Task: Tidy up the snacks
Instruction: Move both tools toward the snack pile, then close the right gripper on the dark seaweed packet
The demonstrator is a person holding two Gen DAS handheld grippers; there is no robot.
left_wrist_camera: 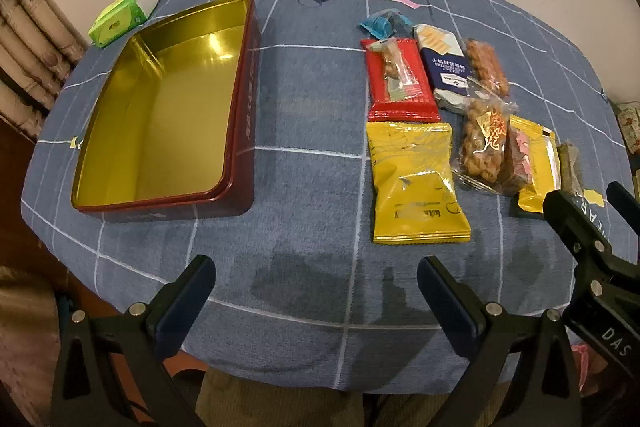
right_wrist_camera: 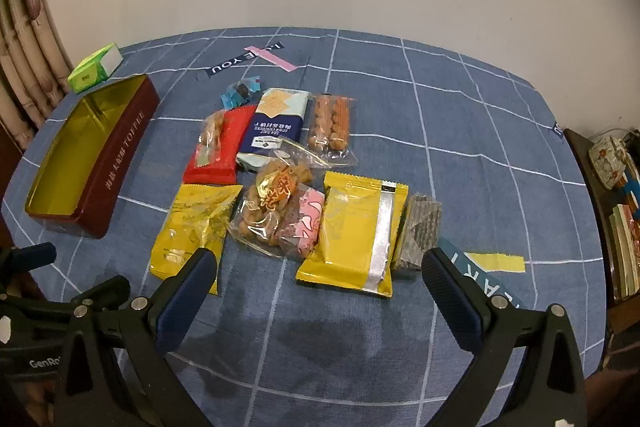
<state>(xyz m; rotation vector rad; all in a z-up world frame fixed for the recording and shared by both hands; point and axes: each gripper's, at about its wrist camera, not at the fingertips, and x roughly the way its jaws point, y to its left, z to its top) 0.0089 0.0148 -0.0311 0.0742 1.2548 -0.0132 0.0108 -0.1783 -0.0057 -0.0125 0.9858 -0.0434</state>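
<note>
An open dark red tin (left_wrist_camera: 244, 115) with a gold inside stands empty on the left; it also shows in the right wrist view (right_wrist_camera: 120, 163). Several snack packets lie in a cluster to its right: a yellow bag (left_wrist_camera: 414, 183) (right_wrist_camera: 192, 227), a red packet (left_wrist_camera: 400, 79) (right_wrist_camera: 224, 151), a navy packet (left_wrist_camera: 444, 67) (right_wrist_camera: 276, 125), clear bags of fried snacks (right_wrist_camera: 268, 207), a second yellow packet (right_wrist_camera: 356, 231). My left gripper (left_wrist_camera: 316, 283) is open and empty above the cloth. My right gripper (right_wrist_camera: 316, 275) is open and empty just before the second yellow packet.
A blue checked cloth (left_wrist_camera: 312, 131) covers the table. A green tissue pack (left_wrist_camera: 120, 15) lies behind the tin. A wall stands behind the table, curtains at the left, and a shelf with books (right_wrist_camera: 620, 211) at the right.
</note>
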